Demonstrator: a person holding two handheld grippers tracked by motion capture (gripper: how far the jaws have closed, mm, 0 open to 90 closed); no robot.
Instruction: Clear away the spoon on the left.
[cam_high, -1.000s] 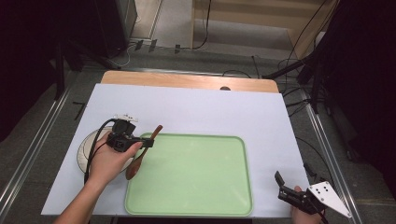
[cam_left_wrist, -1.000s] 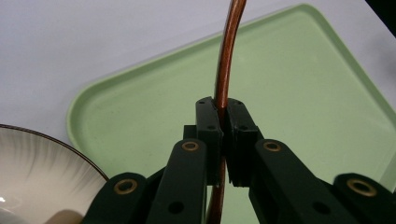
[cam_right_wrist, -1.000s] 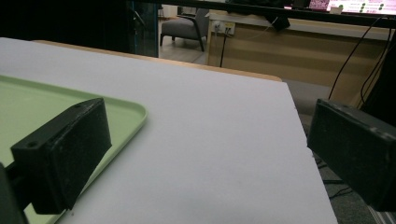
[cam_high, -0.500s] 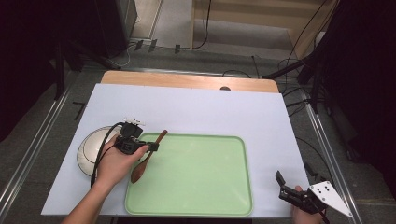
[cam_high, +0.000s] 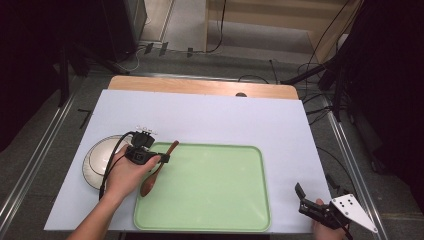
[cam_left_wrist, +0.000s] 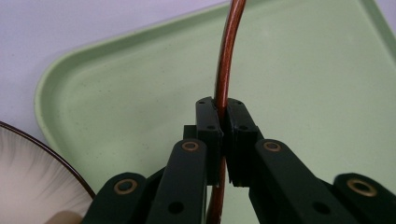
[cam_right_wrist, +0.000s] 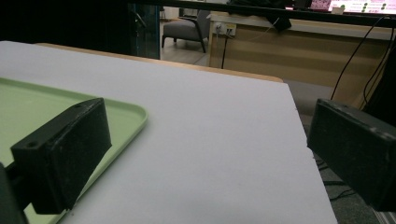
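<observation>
Over green tray (cam_high: 210, 190) | left gripper (cam_left_wrist: 223, 122) clamps curved wooden spoon (cam_high: 156, 170)

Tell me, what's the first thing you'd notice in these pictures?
The big green tray in the middle of the white table stands out first. At its left edge, the left gripper is shut on a brown wooden spoon, next to a white plate. The right gripper waits open at the table's right corner.

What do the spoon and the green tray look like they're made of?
Spoon: probably wood with a glossy lacquer, judging by its reddish-brown colour and bright highlight along the handle. Tray: likely matte plastic or melamine, going by its even pale green, faint specks and rounded moulded rim.
</observation>
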